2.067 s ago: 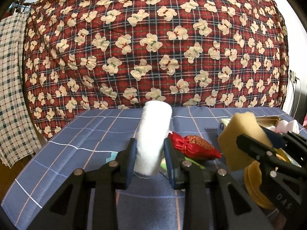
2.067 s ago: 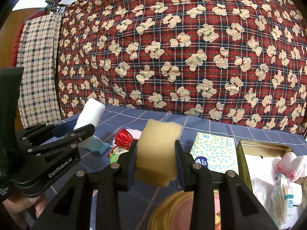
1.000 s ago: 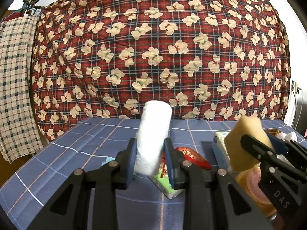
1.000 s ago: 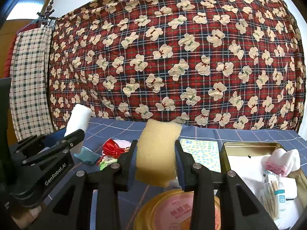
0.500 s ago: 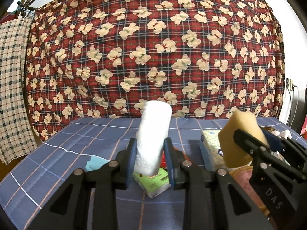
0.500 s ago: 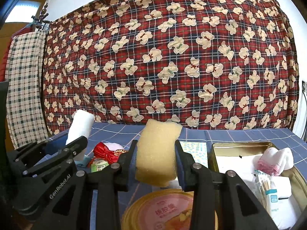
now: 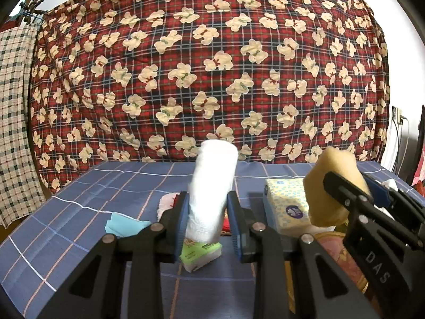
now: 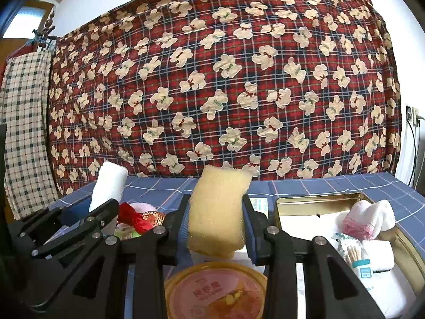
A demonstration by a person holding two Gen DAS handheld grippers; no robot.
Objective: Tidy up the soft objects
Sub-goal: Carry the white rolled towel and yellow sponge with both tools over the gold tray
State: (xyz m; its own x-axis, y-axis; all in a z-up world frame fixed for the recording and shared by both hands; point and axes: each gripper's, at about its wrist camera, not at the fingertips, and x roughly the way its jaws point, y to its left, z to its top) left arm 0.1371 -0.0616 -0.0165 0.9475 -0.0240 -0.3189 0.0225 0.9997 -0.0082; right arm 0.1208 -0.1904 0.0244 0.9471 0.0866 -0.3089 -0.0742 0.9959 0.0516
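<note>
My left gripper [image 7: 208,222] is shut on a rolled white towel [image 7: 212,188] that stands upright between its pads, held above the blue checked table. My right gripper [image 8: 216,230] is shut on a yellow sponge [image 8: 219,212], also lifted. The sponge [image 7: 332,186] and the right gripper show at the right of the left wrist view; the towel [image 8: 109,186] and the left gripper show at the left of the right wrist view. An open gold tin [image 8: 316,198] at the right holds a pink-and-white cloth [image 8: 369,220] and small packets.
On the table lie a green tissue pack [image 7: 200,255], a teal cloth [image 7: 124,226], a red pouch [image 8: 139,219], a dotted tissue pack [image 7: 288,204] and a round gold lid [image 8: 215,289]. A red bear-print quilt [image 7: 212,79] hangs behind.
Both grippers have pulled back and tilted up with the towel and sponge held; more of the tin and the lid shows, and the green pack has come out from under the left gripper.
</note>
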